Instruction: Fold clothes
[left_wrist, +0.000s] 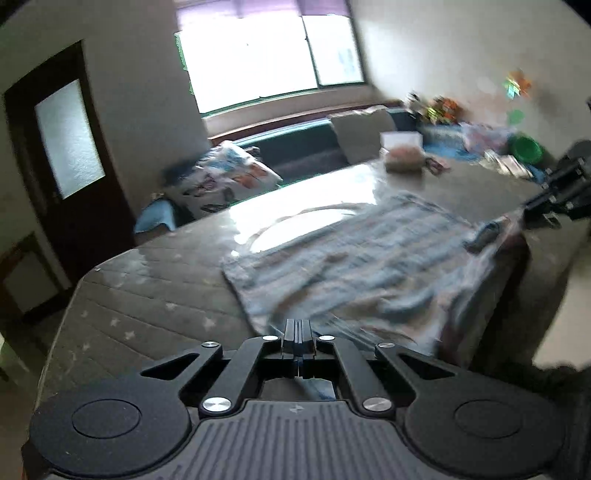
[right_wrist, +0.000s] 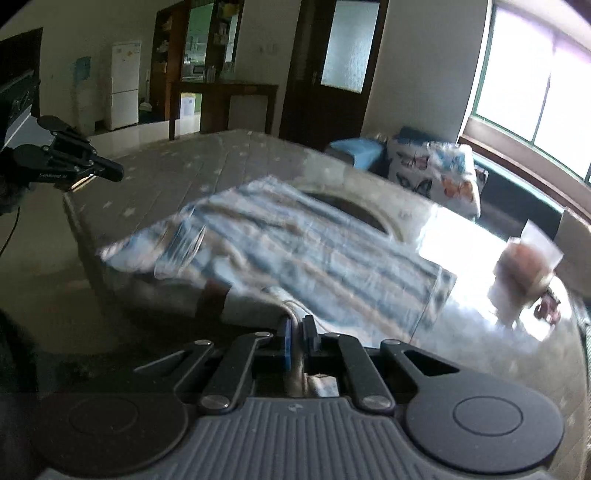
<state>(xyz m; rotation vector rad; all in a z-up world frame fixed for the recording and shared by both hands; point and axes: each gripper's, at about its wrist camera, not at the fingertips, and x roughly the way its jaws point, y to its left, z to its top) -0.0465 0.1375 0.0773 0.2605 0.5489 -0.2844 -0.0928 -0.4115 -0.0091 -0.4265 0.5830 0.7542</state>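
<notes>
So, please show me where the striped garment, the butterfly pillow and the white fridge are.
striped garment (left_wrist: 354, 254), left wrist view, middle of the cloth.
butterfly pillow (right_wrist: 436, 177), right wrist view, its printed front.
white fridge (right_wrist: 125, 85), right wrist view, its door.

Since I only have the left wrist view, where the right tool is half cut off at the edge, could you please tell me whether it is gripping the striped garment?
Observer: Yes. The right tool is shut on a bunched edge of the striped garment.
Operator: Thank you. How does my left tool look from that side?
Observer: The left tool hangs in the air by a corner of the table, jaws together. Blur hides whether any cloth trails from it.
Operator: What lies behind it?
Observer: A white fridge stands against the far wall.
</notes>
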